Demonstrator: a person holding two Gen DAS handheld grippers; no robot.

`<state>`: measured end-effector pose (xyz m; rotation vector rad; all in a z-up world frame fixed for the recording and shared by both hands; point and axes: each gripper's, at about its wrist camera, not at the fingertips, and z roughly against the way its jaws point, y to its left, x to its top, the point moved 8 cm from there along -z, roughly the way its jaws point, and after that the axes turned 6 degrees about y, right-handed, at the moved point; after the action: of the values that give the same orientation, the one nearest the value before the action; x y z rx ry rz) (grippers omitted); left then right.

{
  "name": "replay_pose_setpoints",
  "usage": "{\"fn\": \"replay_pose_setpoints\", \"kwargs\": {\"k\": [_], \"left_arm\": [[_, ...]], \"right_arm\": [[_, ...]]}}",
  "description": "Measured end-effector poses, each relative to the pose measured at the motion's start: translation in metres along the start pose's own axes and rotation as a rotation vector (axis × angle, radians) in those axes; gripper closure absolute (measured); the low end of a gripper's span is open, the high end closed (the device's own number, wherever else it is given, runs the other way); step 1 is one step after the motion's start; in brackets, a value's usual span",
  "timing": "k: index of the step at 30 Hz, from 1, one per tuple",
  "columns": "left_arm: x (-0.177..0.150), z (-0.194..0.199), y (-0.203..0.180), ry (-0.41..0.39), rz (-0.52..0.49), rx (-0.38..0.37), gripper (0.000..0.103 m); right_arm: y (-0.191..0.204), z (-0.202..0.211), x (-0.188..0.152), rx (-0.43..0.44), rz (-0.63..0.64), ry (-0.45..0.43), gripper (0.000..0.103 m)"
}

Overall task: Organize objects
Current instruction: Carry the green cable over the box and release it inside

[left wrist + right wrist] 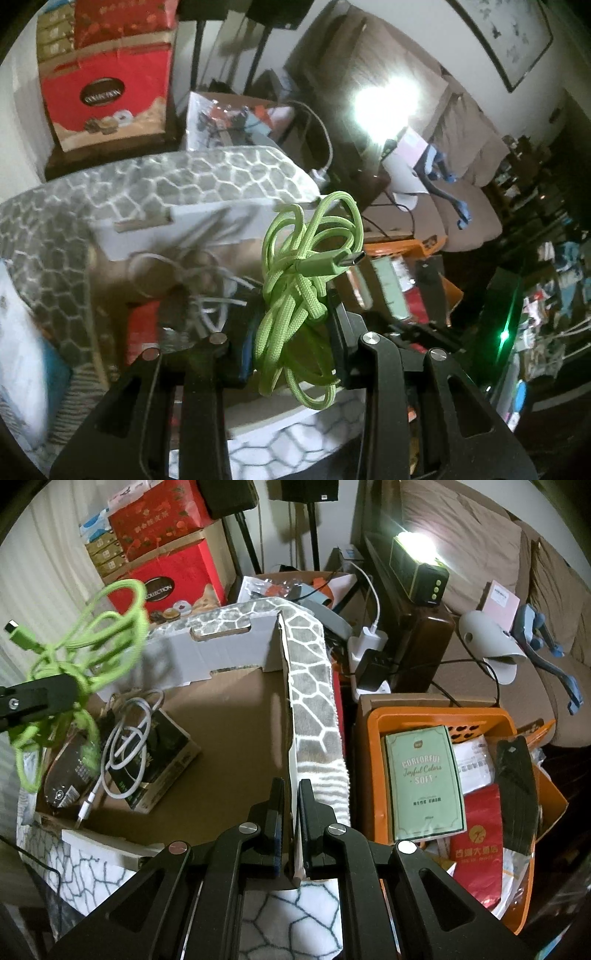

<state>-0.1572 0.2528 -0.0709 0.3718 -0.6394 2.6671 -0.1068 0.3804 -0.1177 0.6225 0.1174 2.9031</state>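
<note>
My left gripper [291, 332] is shut on a tangled green USB cable [306, 266] and holds it in the air above a cardboard box [229, 716]. The cable also shows at the left of the right wrist view [85, 653], hanging over the box's left side. My right gripper [291, 797] is shut on the box's right wall [286, 686], which is draped with a grey honeycomb-pattern cloth [314, 686]. Inside the box lie a white cable [125, 734] and a dark packet [162, 746].
An orange basket [373, 760] to the right of the box holds a green "Soft" packet [424, 771] and red bags. Behind are red gift boxes [173, 572], a charger block [369, 653], a bright lamp [421, 565] and a brown sofa [480, 546].
</note>
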Motion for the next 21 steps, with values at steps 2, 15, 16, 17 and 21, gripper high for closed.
{"fn": "replay_pose_setpoints", "kwargs": {"k": [2,15,16,17,21], "left_arm": [[0.000,-0.008,-0.008,0.012,0.014,-0.015,0.072],[0.003,-0.049,-0.011,0.043,0.108,-0.042,0.072],[0.002,-0.054,-0.011,0.047,0.107,-0.034,0.072],[0.002,-0.056,-0.011,0.049,0.105,-0.027,0.072],[-0.002,-0.070,-0.016,0.061,0.090,0.003,0.070]], "right_arm": [[0.000,0.000,0.000,0.000,0.001,0.000,0.096],[0.003,0.001,-0.002,0.002,0.000,-0.001,0.096],[0.004,0.001,-0.002,0.002,0.000,-0.002,0.096],[0.003,0.001,-0.002,0.002,0.000,-0.002,0.096],[0.003,0.001,-0.002,0.002,0.000,-0.001,0.096]]}}
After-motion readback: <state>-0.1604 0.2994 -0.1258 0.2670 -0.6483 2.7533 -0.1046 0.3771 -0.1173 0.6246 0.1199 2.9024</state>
